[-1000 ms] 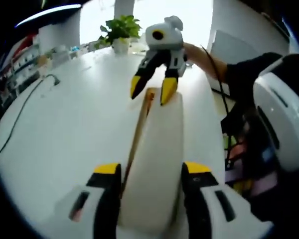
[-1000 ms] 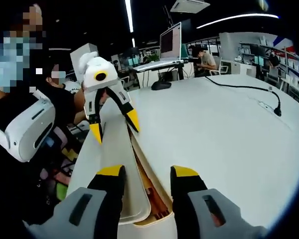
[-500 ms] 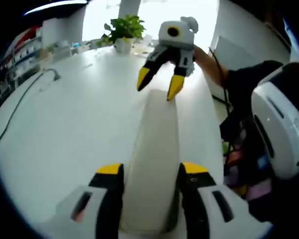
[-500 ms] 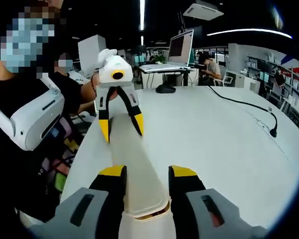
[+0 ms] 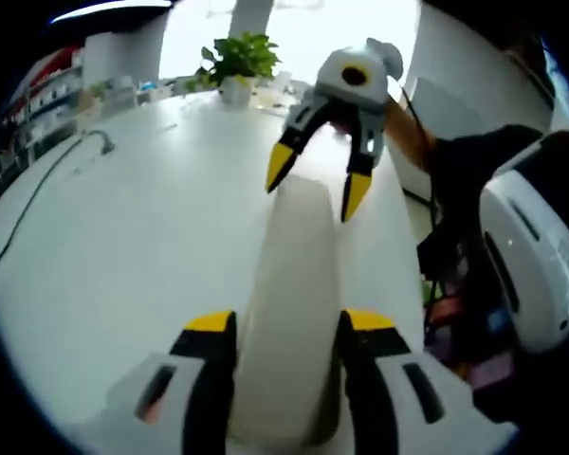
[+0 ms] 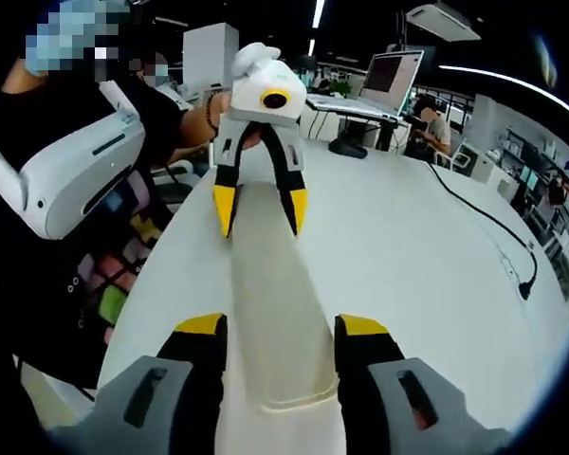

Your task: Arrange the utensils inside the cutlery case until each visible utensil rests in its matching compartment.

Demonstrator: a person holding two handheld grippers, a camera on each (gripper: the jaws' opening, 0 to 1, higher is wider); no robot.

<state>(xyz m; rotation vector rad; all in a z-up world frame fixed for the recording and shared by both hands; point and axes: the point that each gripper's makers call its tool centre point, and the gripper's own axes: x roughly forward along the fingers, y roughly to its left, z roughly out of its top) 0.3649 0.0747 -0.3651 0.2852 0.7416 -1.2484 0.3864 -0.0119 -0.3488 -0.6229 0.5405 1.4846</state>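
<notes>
Right now the left claw (image 5: 286, 334) has its yellow-tipped jaws spread apart on either side of the near end of the cutlery case (image 5: 294, 303); whether the pads touch the case walls cannot be told. Seen from the right gripper view, this same left claw (image 6: 259, 209) hangs above the far end of the cutlery case (image 6: 273, 313), jaws parted, tips pointing down at the lid.

Likewise, the right claw (image 6: 281, 329) stands with jaws spread, flanking its own end of the case, contact not clear. In the left gripper view the right claw (image 5: 318, 190) hovers over the far end of the case, jaws open, held by a person's hand (image 5: 405, 128).

Between the two claws the case lies lengthwise on the white worktop (image 5: 123, 246), near its edge. Its cream lid is closed, so the compartments and utensils inside are hidden.

Farther out, a dark cable (image 5: 38, 213) runs across the worktop, and a potted plant (image 5: 233, 62) stands at its far end. On the other side, the right gripper view shows a laptop (image 6: 384, 85) on the worktop (image 6: 408, 256), a cable (image 6: 488, 223) running along it, and a person seated behind (image 6: 434, 118). A white headset-like device (image 6: 52, 171) hangs on the person holding the grippers
</notes>
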